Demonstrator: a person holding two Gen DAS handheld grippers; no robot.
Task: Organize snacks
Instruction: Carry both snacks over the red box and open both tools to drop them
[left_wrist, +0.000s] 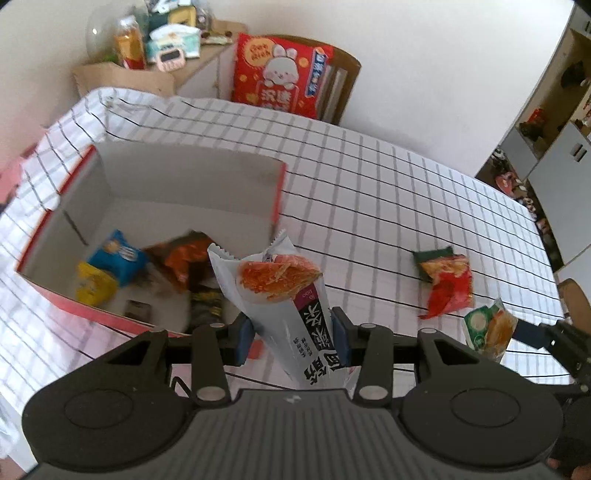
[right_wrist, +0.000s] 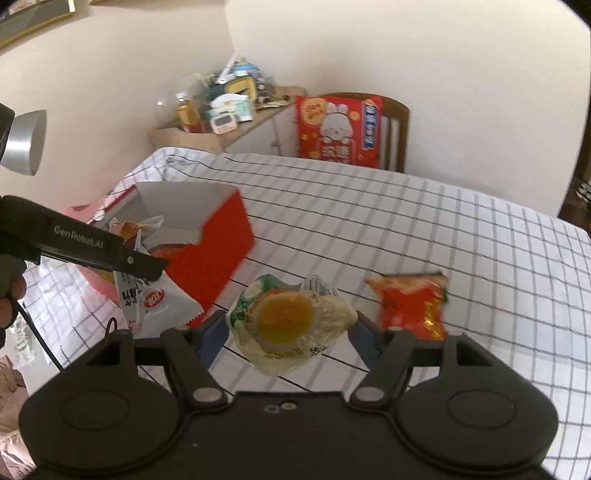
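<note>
Lettering "GenRobot.AI" runs along the left gripper (right_wrist: 155, 267) at the right wrist view's left edge. That gripper's fingers (left_wrist: 244, 341) pinch a grey-white snack packet (left_wrist: 280, 299) with black Chinese print, tilted down beside the red box (left_wrist: 275, 192). Only the left view shows packets inside the box. Right gripper (right_wrist: 290, 332) clamps a green-and-yellow pouch (right_wrist: 288, 321) above the checked surface (right_wrist: 406, 221); a red packet (right_wrist: 413, 306) lies there.
</note>
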